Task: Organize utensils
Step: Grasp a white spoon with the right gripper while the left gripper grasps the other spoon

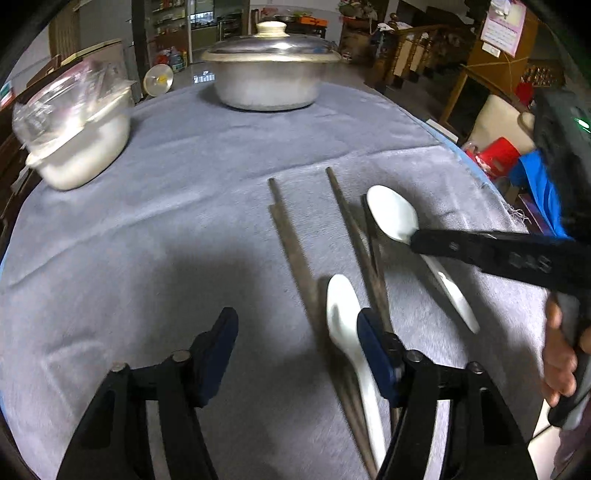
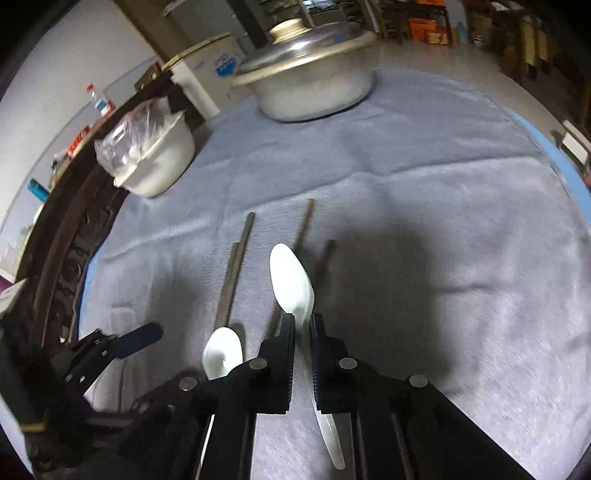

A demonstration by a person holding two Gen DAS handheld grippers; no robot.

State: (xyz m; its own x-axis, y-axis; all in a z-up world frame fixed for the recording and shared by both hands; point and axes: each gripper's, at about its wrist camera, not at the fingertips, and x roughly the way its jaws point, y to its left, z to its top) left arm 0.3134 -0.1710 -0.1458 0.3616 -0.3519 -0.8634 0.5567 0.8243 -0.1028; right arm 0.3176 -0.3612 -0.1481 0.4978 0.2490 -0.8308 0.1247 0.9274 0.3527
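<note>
right gripper (image 2: pixel 303 332) jaws clamp a white spoon (image 2: pixel 291 280) above chopsticks (image 2: pixel 231 280) on grey cloth (image 2: pixel 443 221).

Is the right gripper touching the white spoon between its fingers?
Touching. In the right wrist view, the right gripper has both pads pressed against the neck of the white spoon, with no gap on either side.

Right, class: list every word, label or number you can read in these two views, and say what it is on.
Raised marks on the right gripper: blurred, unreadable.
Wall calendar: too small.
Blue label on the white cabinet: blurred.
Nothing reads clearly.
</note>
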